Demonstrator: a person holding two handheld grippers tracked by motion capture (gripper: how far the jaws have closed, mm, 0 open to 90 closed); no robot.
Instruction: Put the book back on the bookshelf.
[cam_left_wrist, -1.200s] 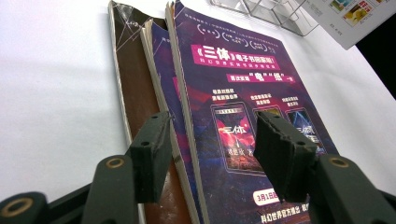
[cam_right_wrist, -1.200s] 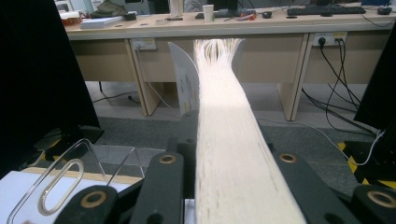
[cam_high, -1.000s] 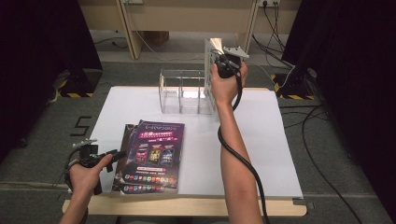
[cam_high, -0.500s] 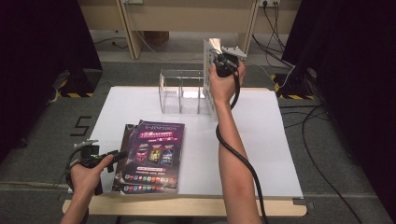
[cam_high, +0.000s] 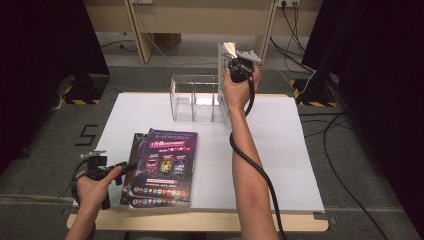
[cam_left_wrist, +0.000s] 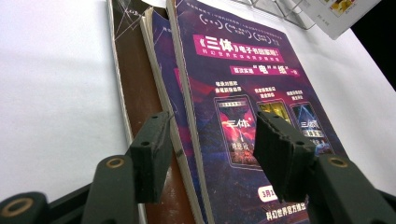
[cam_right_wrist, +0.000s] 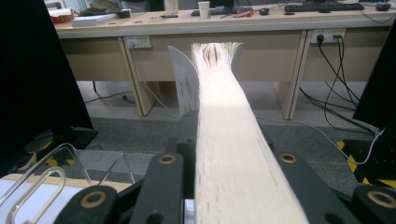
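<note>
Near left: my left gripper (cam_high: 131, 165) sits low at the table's (cam_high: 280, 150) near-left edge, jaws apart and gripping nothing. In the left gripper view they straddle the near-left corner of the book stack (cam_left_wrist: 233, 107) without pressing on it. The stack has three books: a purple-covered one on top (cam_high: 169, 165), another purple one (cam_left_wrist: 163, 79) under it, and a brown one (cam_left_wrist: 135, 93) at the bottom poking out to the left. The stack lies flat on the white table, near-left of centre.

Far: my right gripper (cam_high: 235, 62) is raised at the far edge, clamped on a book (cam_right_wrist: 229, 135) held upright, page edges toward its camera, pages fanning at the top. That book is at the right end of the clear rack (cam_high: 195, 97), which stands at far centre; I can't tell whether it touches the rack. Rack wire (cam_right_wrist: 42, 179) shows just left of the jaws in the right gripper view.
</note>
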